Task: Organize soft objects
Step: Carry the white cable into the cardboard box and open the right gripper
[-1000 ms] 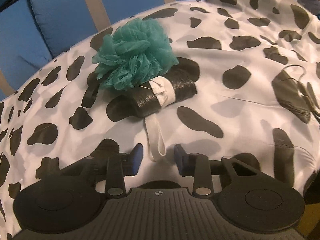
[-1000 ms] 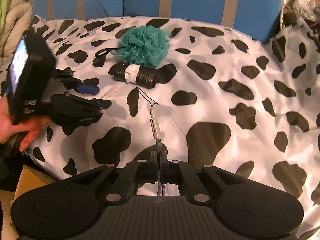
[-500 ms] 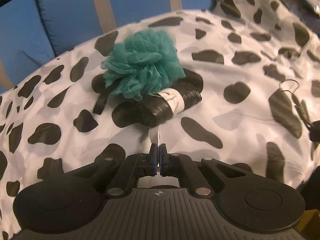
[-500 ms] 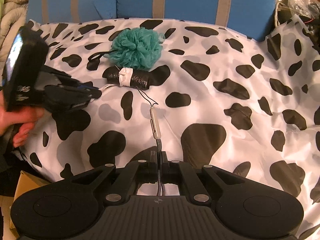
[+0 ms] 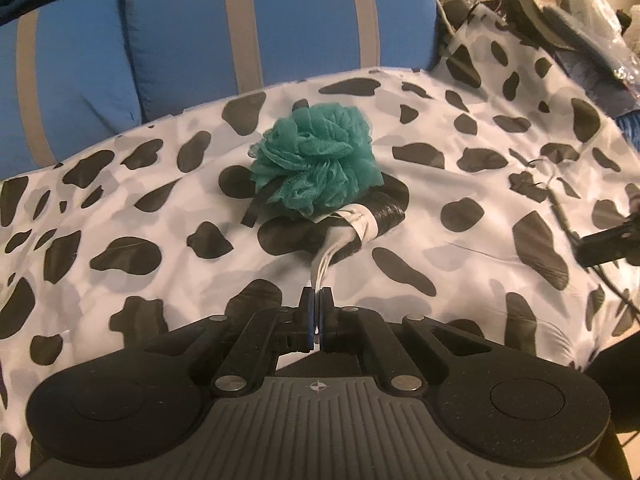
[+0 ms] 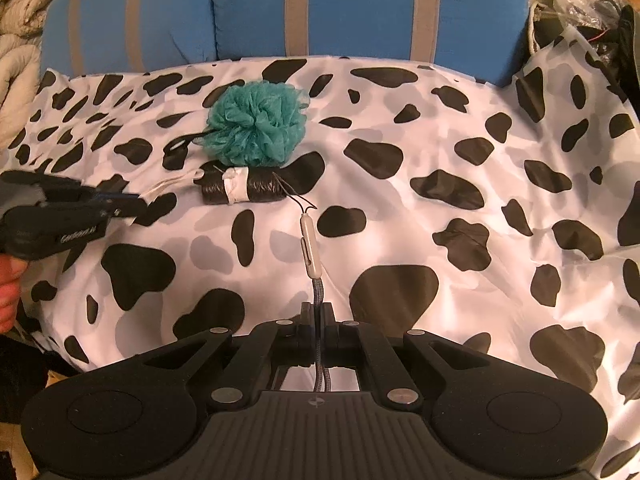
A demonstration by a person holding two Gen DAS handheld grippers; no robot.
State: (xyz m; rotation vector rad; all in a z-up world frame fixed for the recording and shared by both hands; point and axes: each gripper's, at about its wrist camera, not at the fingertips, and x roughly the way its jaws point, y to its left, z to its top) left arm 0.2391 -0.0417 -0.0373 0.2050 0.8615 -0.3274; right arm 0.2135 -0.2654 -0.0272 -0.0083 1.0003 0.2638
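Observation:
A teal mesh bath pouf [image 5: 316,160] [image 6: 256,124] lies on the cow-print sheet [image 5: 480,208] [image 6: 440,152], touching a black roll with a white band [image 5: 372,220] [image 6: 244,190]. From the roll runs a white strap [image 5: 326,256] [image 6: 170,186], and my left gripper [image 5: 317,300] [image 6: 138,202] is shut on its end, pulling it taut. My right gripper [image 6: 318,314] is shut on a grey braided cord [image 6: 317,288] with a beige toggle [image 6: 310,250], whose thin black loop reaches the roll's other end.
Blue cushions with grey stripes [image 5: 200,32] [image 6: 320,8] back the sheet. Clutter and bags [image 5: 560,20] sit at the right, a quilted blanket [image 6: 20,40] at the left. A person's hand [image 6: 10,280] holds the left gripper. The right gripper's tip [image 5: 608,244] shows at the edge.
My left gripper went from open around the white strap to shut on it, then rose and pulled back, drawing the strap straight. The right gripper stayed shut on the cord.

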